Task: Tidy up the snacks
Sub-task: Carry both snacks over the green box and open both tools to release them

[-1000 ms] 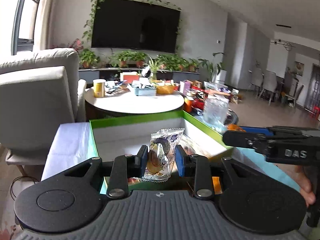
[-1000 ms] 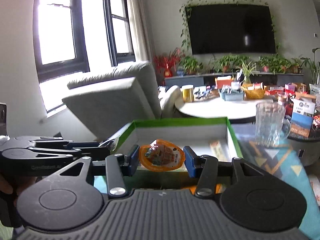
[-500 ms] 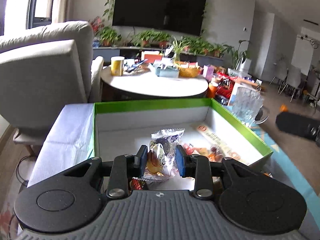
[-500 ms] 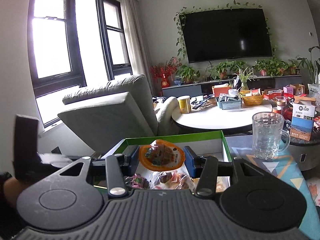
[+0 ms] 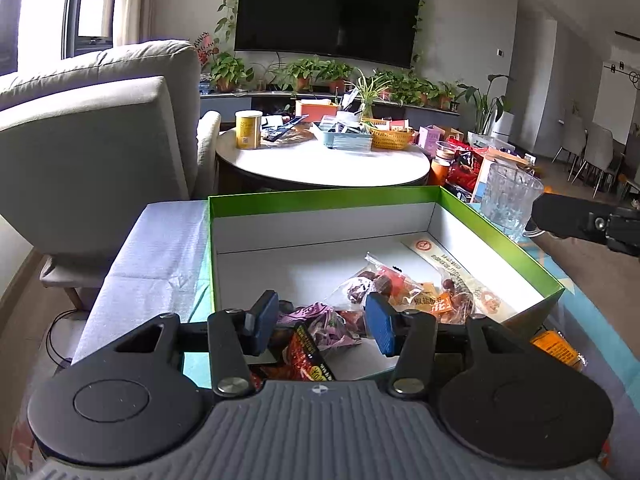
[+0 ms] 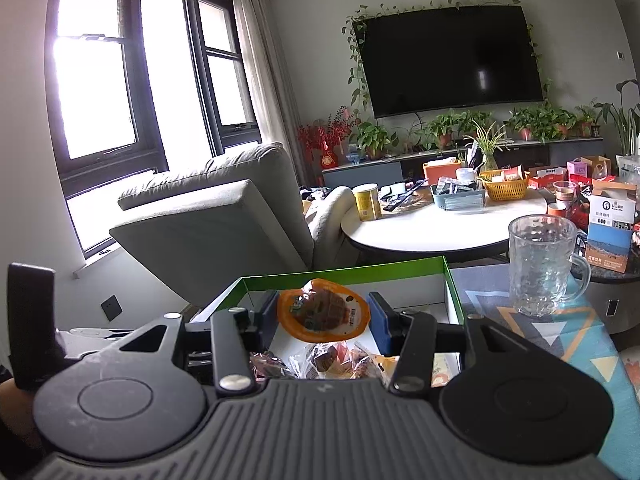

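Opening my left gripper (image 5: 319,322) over the near end of the green-rimmed box (image 5: 320,195) — the jaws are spreading and nothing is pinched between the blue pads, only loose snacks showing below them on the box floor. A purple packet (image 5: 320,320) and a red-black packet (image 5: 310,356) lie at the near edge of the box, a clear bag of dark sweets (image 5: 370,282) and an orange packet (image 5: 434,302) sit toward the right wall. My right gripper (image 6: 323,317) pinches a round orange-rimmed snack cup (image 6: 322,314) between its pads, held above the near end of the same box (image 6: 344,272); more wrapped snacks (image 6: 328,360) lie under it in the box. A glass mug (image 6: 540,264) stands on the patterned cloth beside the box's right wall — not touching it. In the left view the right gripper's dark body (image 5: 588,222) pokes in at the right edge, near the mug (image 5: 508,200).
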Motion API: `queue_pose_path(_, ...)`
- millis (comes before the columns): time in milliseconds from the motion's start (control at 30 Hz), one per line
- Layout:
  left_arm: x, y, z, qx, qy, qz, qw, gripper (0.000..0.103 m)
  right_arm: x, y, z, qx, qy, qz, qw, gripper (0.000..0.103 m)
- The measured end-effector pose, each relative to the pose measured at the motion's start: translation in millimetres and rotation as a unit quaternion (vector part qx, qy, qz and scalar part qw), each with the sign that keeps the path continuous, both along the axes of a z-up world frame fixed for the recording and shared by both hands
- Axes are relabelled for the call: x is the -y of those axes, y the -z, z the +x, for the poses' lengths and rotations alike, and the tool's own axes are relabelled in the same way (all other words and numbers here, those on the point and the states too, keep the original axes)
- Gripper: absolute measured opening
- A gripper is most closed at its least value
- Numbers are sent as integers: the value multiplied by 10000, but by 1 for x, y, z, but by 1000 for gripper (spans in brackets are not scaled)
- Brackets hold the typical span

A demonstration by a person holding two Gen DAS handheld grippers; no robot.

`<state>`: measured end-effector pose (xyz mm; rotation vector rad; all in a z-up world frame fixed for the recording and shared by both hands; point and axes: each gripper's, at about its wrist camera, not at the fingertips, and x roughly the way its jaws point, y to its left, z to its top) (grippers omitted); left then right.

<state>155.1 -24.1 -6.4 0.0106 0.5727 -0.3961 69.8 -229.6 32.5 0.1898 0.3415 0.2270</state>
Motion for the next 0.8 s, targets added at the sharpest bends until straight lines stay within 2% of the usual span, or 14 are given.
queue_pose_path(233,-7,-1,-3,-30,-64,-81,9999,46,-1,3,9,-101,-20,56,9999,47)
queue_pose_path(500,-13,1,-10,-72,-56,-42,9999,46,1,13,35,-437,246,213,9985,47)
queue_pose_path(800,-15,3,-16,-129,-74,-22,9999,46,-3,26,45,-734,463,62,9962,48)
